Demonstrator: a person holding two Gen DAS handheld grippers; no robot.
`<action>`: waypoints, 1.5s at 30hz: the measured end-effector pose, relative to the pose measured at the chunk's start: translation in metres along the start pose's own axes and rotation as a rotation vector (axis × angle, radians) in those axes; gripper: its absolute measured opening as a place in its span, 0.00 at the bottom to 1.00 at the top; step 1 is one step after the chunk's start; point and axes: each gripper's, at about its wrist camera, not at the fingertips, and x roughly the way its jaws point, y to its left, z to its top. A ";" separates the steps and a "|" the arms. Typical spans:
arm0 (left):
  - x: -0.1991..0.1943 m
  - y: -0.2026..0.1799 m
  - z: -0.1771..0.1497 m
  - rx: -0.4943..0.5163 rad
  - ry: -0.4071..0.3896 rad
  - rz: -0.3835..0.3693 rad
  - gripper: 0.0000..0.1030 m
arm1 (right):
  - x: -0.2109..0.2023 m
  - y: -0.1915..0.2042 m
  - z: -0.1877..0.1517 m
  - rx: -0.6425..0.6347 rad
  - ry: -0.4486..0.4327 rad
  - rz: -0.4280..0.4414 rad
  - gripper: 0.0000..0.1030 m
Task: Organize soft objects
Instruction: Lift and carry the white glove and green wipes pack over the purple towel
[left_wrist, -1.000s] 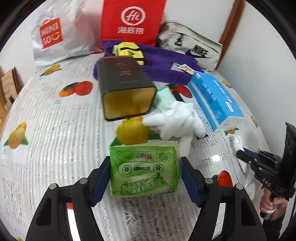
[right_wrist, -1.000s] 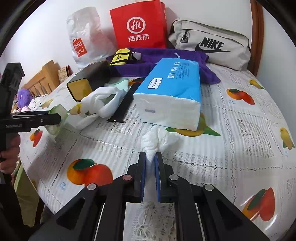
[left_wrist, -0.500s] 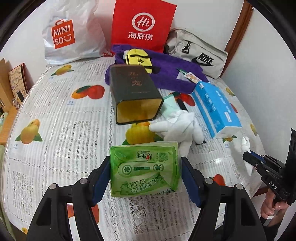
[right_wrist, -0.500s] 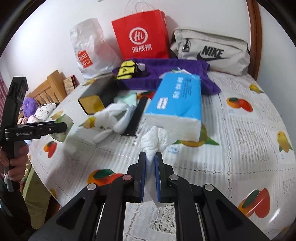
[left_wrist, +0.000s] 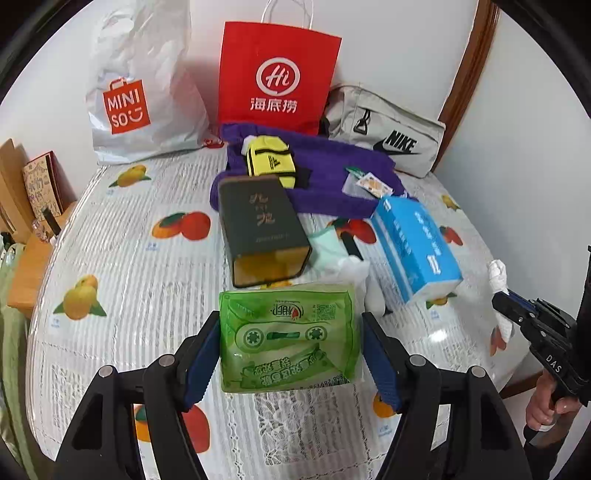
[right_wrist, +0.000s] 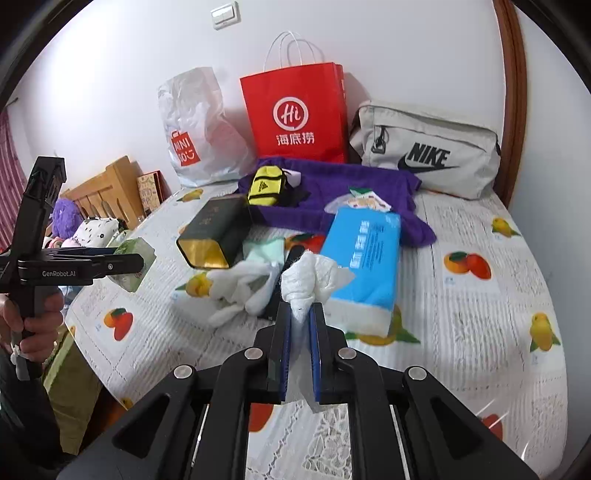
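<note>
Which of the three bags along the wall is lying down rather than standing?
The grey Nike bag, at the right end beside the wooden frame. The red Haidilao paper bag and the white Miniso plastic bag both stand upright.

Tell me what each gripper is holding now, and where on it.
The left gripper clamps the green wipes pack across its two short sides. The right gripper pinches the crumpled white tissue by its lower end.

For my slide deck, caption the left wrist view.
Left gripper clamps a green plastic tissue pack above the fruit-print tablecloth, dark open-ended tin box beyond.
</note>
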 end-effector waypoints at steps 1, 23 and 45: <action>-0.001 0.000 0.003 -0.002 -0.004 -0.003 0.68 | 0.001 0.000 0.003 -0.003 0.001 0.000 0.09; 0.021 0.010 0.057 -0.035 0.005 -0.114 0.68 | 0.054 -0.021 0.085 -0.009 0.028 -0.038 0.10; 0.092 0.008 0.116 -0.012 0.076 -0.126 0.68 | 0.172 -0.102 0.175 0.017 0.120 -0.100 0.10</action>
